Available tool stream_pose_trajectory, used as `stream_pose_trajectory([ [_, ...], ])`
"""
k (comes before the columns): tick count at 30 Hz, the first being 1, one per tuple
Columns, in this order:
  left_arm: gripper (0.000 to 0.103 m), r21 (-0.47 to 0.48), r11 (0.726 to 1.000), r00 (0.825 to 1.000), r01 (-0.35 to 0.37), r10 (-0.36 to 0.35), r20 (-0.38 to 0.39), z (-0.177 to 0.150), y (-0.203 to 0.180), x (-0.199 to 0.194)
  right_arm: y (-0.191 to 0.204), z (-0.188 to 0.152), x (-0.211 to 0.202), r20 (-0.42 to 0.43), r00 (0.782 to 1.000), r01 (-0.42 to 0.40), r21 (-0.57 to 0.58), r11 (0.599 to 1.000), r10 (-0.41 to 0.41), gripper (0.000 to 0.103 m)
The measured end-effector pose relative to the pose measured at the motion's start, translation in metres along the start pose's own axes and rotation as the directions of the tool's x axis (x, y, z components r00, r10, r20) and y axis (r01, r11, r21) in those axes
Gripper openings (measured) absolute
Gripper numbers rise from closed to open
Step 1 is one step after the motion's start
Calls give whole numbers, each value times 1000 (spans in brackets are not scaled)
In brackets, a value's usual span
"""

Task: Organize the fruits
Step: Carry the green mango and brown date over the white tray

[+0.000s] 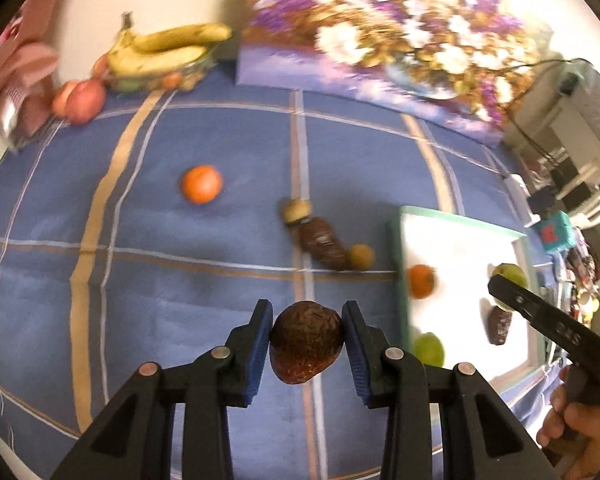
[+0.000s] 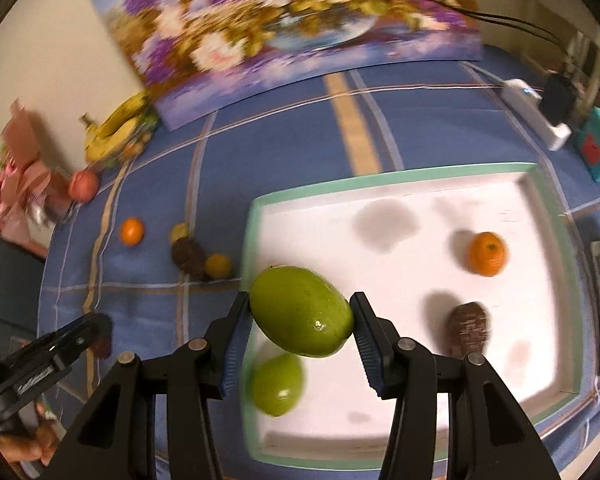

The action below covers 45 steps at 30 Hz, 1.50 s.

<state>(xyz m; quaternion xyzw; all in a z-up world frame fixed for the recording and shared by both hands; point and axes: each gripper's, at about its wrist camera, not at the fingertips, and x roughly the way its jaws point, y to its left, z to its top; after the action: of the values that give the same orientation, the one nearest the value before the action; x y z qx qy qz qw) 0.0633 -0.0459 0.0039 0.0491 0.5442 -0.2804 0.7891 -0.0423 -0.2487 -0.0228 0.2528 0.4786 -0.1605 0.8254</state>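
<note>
Carrying fruit to the tray [image 2: 556,216] is the step in hand, by my judgement. The left gripper [image 1: 307,342] is closed on a brown fruit [image 1: 306,340], pads pressing its sides, over the blue cloth [image 1: 180,280] just left of the tray. The right gripper [image 2: 300,322] is clamped on a green fruit [image 2: 300,310], over the tray's left rim.

To do it well, bring each fruit in over a bare white patch, clear of what already lies there, lower it until it rests, then part the jaws so it does not roll. Keep the two grippers apart as they converge on the tray.

The right view shows the whole tray: an orange [image 2: 487,253] at its far right, a brown fruit [image 2: 469,328] nearer, a second green fruit [image 2: 276,384] by the left rim. The left view shows only the tray's left part, but gives the bananas [image 1: 168,48] in a bowl far left of the tray, and the loose orange [image 1: 201,183] left of it, more clearly.
</note>
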Motion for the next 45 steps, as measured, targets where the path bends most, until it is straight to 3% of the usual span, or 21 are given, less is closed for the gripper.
stream_pose_trajectory([
  [15,38,166,979,993,119,-120,-2,2,-94,12,-63,17,-17,45,995,90,83,992,-94,51],
  [37,38,240,965,986,108,-72,-153,-3,-133,90,-79,25,15,-18,992,125,75,989,-124,52],
  [45,38,242,964,984,112,-75,-160,-2,-137,98,-80,26,30,-44,991,133,69,989,-130,52],
])
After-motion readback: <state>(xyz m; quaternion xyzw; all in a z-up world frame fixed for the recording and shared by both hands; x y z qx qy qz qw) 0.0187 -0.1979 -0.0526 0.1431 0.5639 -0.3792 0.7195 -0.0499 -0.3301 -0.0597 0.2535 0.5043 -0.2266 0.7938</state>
